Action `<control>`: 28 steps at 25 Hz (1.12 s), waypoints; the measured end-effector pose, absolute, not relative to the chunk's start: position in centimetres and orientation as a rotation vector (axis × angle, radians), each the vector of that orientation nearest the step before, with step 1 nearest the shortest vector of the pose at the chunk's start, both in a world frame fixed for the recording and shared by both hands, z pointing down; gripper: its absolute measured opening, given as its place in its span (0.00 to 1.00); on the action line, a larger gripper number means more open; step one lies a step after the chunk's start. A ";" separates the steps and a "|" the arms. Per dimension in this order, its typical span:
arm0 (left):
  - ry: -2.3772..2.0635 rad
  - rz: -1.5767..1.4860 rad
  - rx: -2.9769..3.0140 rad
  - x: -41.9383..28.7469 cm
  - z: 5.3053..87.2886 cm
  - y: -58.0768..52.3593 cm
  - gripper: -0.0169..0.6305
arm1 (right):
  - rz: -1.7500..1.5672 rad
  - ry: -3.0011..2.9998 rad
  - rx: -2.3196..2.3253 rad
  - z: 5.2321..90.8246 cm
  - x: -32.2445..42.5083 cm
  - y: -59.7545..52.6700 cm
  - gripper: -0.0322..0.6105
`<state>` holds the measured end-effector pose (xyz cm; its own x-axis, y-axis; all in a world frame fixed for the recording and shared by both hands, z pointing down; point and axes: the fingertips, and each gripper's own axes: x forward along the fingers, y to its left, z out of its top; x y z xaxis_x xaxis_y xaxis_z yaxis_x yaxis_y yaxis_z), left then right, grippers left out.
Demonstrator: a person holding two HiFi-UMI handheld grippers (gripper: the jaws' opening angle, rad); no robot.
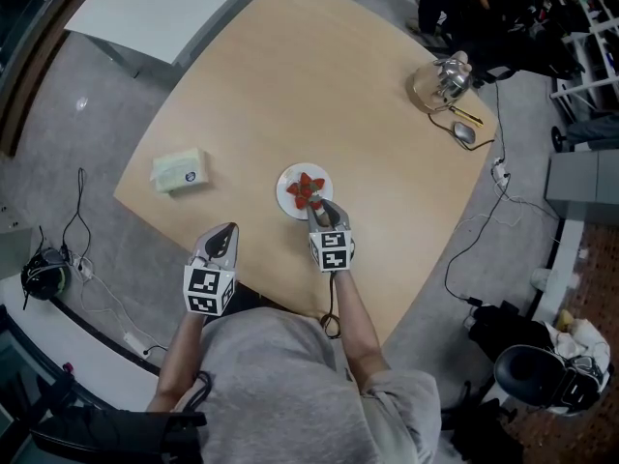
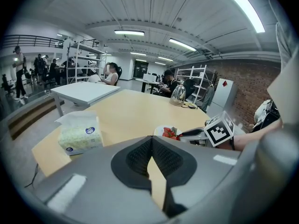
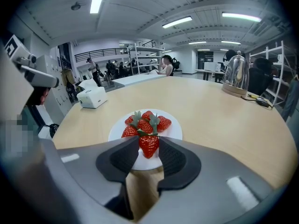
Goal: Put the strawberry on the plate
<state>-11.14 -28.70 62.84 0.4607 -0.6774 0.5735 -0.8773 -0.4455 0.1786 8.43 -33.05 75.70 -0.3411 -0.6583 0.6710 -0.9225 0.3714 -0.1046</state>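
A white plate (image 3: 175, 131) lies on the tan table with several strawberries (image 3: 145, 119) piled on it. My right gripper (image 3: 148, 143) is shut on one more strawberry (image 3: 148, 146), held point down just above the plate's near rim. From the head view, the right gripper (image 1: 323, 205) reaches over the plate (image 1: 283, 194) from the near side. My left gripper (image 1: 228, 228) rests to the left near the table's front edge, shut with nothing in it (image 2: 152, 142).
A tissue pack (image 1: 180, 171) sits at the table's left side. A glass kettle (image 1: 447, 80) and a mouse (image 1: 464, 133) are at the far right corner. A white table (image 1: 164, 3) stands beyond. Cables trail on the floor.
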 end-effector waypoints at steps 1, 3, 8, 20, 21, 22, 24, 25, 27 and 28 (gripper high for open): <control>-1.298 0.591 2.259 -11.2 62.9 -28.7 0.06 | 0.655 -2.104 1.362 75.7 8.4 -33.0 0.27; -1.297 0.592 2.258 -11.2 63.0 -28.5 0.06 | 0.660 -2.101 1.370 75.9 8.5 -33.0 0.27; -1.292 0.587 2.267 -11.1 62.9 -28.3 0.06 | 0.667 -2.099 1.388 75.8 8.8 -33.0 0.28; -1.291 0.564 2.302 -11.0 61.8 -27.4 0.06 | 0.634 -2.130 1.432 73.7 8.9 -32.5 0.34; -1.289 0.561 2.307 -11.0 61.7 -27.3 0.06 | 0.623 -2.132 1.444 73.3 9.0 -32.4 0.34; -1.286 0.558 2.312 -10.9 61.6 -27.1 0.06 | 0.610 -2.135 1.457 72.9 9.1 -32.3 0.32; -1.281 0.550 2.323 -10.7 61.4 -26.9 0.06 | 0.585 -2.142 1.482 71.9 9.3 -32.1 0.31; -1.277 0.548 2.328 -10.6 61.3 -26.7 0.06 | 0.574 -2.147 1.496 71.4 9.4 -31.9 0.29; -1.269 0.544 2.341 -10.3 61.2 -26.3 0.06 | 0.553 -2.158 1.524 70.3 9.7 -31.6 0.26; -1.264 0.541 2.348 -10.1 61.0 -26.1 0.06 | 0.544 -2.164 1.539 69.7 9.9 -31.3 0.25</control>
